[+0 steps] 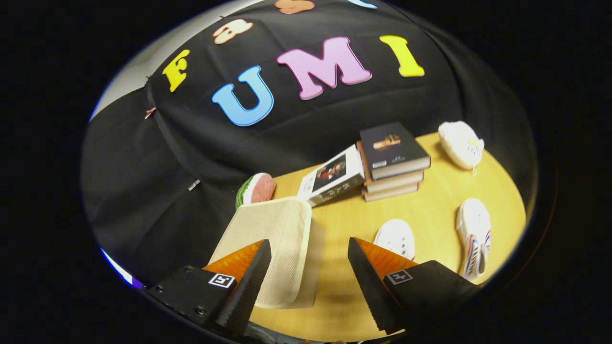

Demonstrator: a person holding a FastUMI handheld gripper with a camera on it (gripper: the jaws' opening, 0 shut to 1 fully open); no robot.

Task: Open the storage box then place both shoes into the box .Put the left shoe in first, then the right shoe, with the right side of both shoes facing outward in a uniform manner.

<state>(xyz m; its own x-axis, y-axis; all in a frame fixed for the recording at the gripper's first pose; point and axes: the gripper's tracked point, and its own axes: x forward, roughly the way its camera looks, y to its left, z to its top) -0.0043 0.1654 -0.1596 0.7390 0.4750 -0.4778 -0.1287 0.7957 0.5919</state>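
Between the spread fingers of the claw (309,267) lies bare table (430,200), with the lid (272,239) of the box standing just ahead of the left finger. The claw is wide open and holds nothing; neither finger presses on the lid, though the left finger sits close against its near face and contact cannot be ruled out.

Risks, as judged from this position:
- The lid appears raised and tilted. If it is not past its balance point, it may drop shut once unsupported.
- A sweep to the right toward the shoes could clip the lid edge and drag the box.
- The near shoe (396,237) lies just beyond the right finger, partly hidden by it; an approach made blind may nudge it rather than straddle it.
- Which shoe is the left one cannot be told, so the order could be got wrong.

The far shoe (474,236) lies further right, well apart from the claw. Books (389,162) are stacked beyond, a white object (460,142) to their right, and a watermelon slice (256,189) sits behind the lid.
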